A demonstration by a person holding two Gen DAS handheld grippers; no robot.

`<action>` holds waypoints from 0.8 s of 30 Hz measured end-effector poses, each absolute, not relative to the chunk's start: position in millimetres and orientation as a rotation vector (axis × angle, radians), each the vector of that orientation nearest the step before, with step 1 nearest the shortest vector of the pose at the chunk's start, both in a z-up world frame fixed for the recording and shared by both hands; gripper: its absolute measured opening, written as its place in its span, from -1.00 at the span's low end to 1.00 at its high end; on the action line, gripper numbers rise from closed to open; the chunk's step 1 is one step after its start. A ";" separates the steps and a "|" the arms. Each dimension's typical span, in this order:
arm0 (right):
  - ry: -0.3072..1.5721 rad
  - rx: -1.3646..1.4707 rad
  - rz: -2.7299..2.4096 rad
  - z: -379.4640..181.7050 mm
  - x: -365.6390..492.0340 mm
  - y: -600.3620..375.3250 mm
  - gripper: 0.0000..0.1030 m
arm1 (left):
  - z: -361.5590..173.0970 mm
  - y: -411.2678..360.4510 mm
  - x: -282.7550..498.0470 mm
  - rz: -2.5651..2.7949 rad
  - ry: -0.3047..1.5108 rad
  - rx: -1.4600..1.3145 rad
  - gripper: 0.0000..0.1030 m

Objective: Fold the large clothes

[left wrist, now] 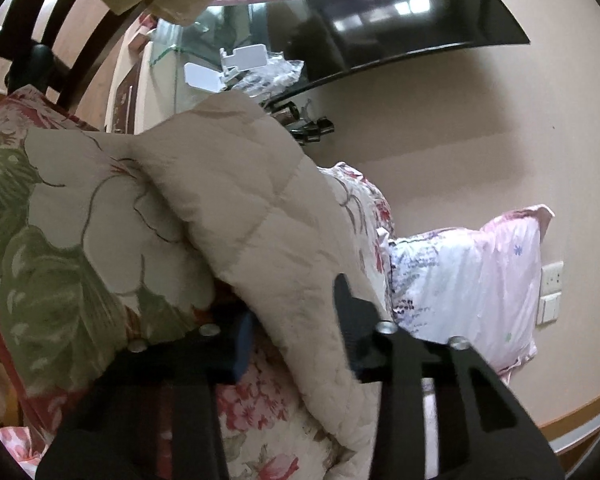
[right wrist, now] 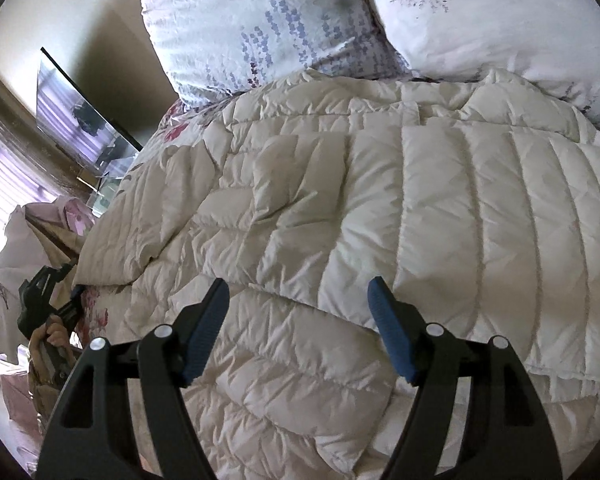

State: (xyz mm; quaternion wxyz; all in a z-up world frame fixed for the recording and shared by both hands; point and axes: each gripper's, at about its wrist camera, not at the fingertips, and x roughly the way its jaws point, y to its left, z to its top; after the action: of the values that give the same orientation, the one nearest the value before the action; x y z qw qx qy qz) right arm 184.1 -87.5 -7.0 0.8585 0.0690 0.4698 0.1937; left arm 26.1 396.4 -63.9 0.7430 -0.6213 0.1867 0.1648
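— Well, where was the cream quilted jacket (right wrist: 360,208)?
— Spread on the bed's floral quilt (left wrist: 60,216), below two pillows (right wrist: 260,28).
— And the jaws?
— Left gripper (left wrist: 296,332) pinched a jacket fold; right gripper (right wrist: 300,320) hovered spread, empty

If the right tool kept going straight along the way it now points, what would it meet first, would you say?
Most likely the cream quilted down jacket spread on the bed: the right tool stands open and empty just above it, with nothing between. Exactly how near is hard to judge.
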 end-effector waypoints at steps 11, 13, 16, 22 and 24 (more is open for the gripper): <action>0.926 0.165 0.349 8.6 170.9 -127.3 0.40 | -15.4 376.1 48.4 0.272 0.370 -1.215 -0.91; 0.912 0.178 0.334 11.6 168.5 -137.3 0.42 | 7.5 358.5 60.2 0.207 0.359 -1.152 -0.91; 0.898 0.198 0.314 13.4 165.1 -151.4 0.42 | 49.2 312.3 86.8 0.061 0.353 -1.023 -0.91; 0.886 0.236 0.275 11.2 159.2 -176.3 0.42 | 91.7 210.4 128.5 -0.203 0.393 -0.829 -0.91; 0.883 0.250 0.262 10.1 156.2 -184.6 0.42 | 94.9 171.8 141.5 -0.278 0.425 -0.780 -0.91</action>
State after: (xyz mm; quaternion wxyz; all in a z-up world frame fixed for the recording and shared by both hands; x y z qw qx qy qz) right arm 156.2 -184.6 10.1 0.8883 0.1203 0.4249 0.1260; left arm 141.5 171.8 94.9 0.8936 -0.3761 0.2050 -0.1343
